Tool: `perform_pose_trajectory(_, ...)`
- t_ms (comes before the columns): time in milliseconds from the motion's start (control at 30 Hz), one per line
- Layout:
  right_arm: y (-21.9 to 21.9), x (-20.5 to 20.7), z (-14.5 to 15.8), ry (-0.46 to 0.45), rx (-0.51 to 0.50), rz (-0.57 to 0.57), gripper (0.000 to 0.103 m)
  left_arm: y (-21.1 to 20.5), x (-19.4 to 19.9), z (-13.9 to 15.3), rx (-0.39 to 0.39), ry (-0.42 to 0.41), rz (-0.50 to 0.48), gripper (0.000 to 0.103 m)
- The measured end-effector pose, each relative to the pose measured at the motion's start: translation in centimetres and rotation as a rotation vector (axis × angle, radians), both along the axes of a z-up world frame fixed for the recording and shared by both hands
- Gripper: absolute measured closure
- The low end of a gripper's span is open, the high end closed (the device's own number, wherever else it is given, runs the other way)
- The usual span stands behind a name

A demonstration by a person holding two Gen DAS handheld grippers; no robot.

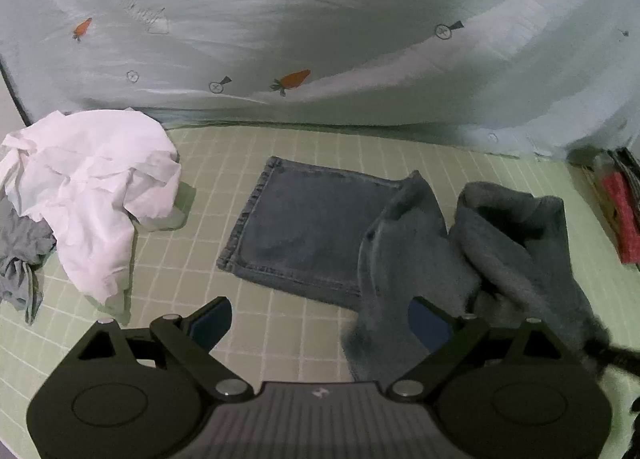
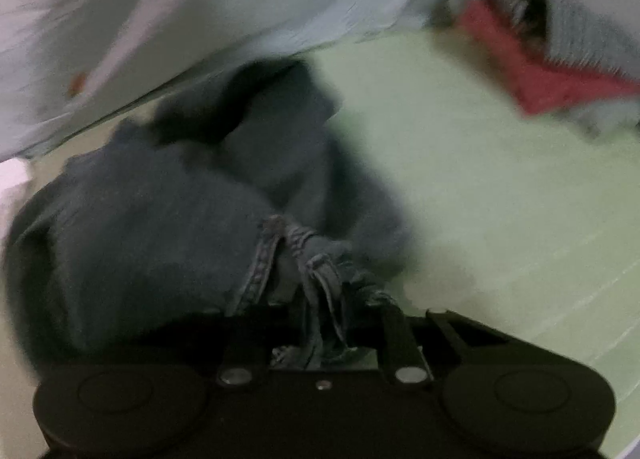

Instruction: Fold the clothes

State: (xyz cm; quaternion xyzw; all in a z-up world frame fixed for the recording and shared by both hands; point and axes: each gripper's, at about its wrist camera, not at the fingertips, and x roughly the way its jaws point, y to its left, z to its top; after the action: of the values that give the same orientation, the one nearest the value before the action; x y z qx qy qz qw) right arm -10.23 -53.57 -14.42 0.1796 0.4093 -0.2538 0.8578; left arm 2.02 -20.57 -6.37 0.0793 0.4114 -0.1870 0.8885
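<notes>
The left wrist view alone shows the whole scene sharply: the left gripper [image 1: 320,323] stands wide open with nothing between its pads, hovering over a green gridded mat [image 1: 280,323]. The blue jeans [image 1: 312,227] lie ahead of it, one leg flat and running away toward the carrot-print sheet [image 1: 320,39], hem at the far end; the near part rises in a bunched fold beside the right-hand finger [image 1: 430,323]. Ahead and to the left sit a crumpled white shirt [image 1: 92,187] and a grey garment [image 1: 20,259]; far right lies a red cloth [image 1: 620,211].

The right wrist view, blurred, shows what the other cannot: the right gripper [image 2: 324,323] is closed tight on a gathered seam of the jeans [image 2: 160,227], which heap ahead and left of it.
</notes>
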Motion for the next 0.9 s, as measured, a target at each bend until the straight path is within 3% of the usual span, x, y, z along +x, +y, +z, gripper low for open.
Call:
perform_pose_trajectory(100, -4.3, 1.4, 0.7, 0.018, -0.119, -0.02, 0.088, -0.7, 0.7, -0.2, 0.0, 0.003, 0.019, 0.008)
perform_pose_trajectory(267, -10.5, 4.2, 2.4, 0.05, -0.401, -0.092, 0.088, -1.6, 2.3, -0.6, 0.008, 0.02, 0.039, 0.008)
perform_pose_trajectory(367, -11.8, 4.6, 3.5, 0.053, -0.466, -0.161, 0.08, -2.1, 3.3, -1.2, 0.017, 0.04, 0.038, 0.008)
perform_pose_trajectory(500, -10.7, 2.7, 3.7, -0.002, -0.381, -0.214, 0.034, -2.7, 4.5, -2.0, 0.027, 0.056, 0.029, 0.008)
perform_pose_trajectory(633, -8.0, -0.7, 2.3, -0.037, -0.184, -0.275, 0.01, -3.6, 6.1, -2.9, 0.027, 0.075, -0.005, 0.008)
perform_pose_trajectory(700, -7.0, -2.2, 1.5, -0.056, -0.099, -0.323, 0.002, -4.5, 7.2, -3.4, 0.028, 0.088, -0.039, 0.007)
perform_pose_trajectory(900, -5.1, -6.4, -0.4, -0.082, 0.11, -0.5, 0.0, -8.5, 10.7, -5.3, 0.008, 0.123, -0.121, 0.007)
